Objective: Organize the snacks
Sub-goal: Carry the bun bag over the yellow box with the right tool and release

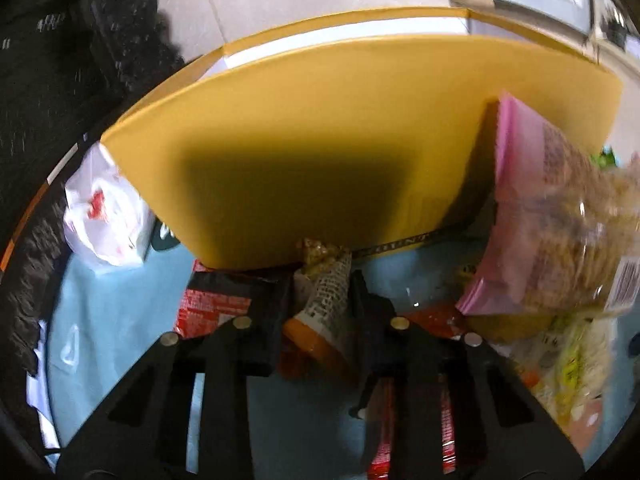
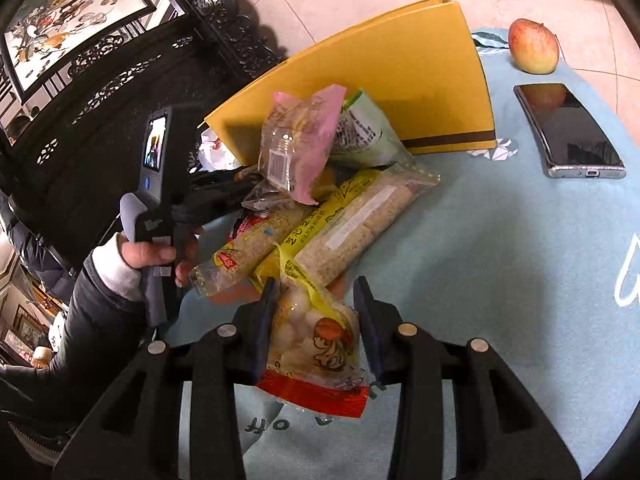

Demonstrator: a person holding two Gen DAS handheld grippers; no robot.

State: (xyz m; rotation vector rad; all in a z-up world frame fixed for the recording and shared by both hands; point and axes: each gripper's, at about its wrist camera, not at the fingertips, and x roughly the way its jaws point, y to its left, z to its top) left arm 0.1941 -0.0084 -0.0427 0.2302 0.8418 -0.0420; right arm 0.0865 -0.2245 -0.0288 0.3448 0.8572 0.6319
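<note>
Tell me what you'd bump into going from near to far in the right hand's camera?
Right gripper holding the yellow candy bag → long cracker packs → pink-edged snack bag → yellow box → apple.

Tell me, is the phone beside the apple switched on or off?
Off, it seems: the phone screen is dark and only mirrors the apple.

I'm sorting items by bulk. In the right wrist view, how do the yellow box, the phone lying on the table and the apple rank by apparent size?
Largest to smallest, as they appear:
1. yellow box, clearly the biggest.
2. phone, flat on the blue tablecloth.
3. apple, smallest, though it lies farthest from the camera, so fisheye distance may shrink it.
</note>
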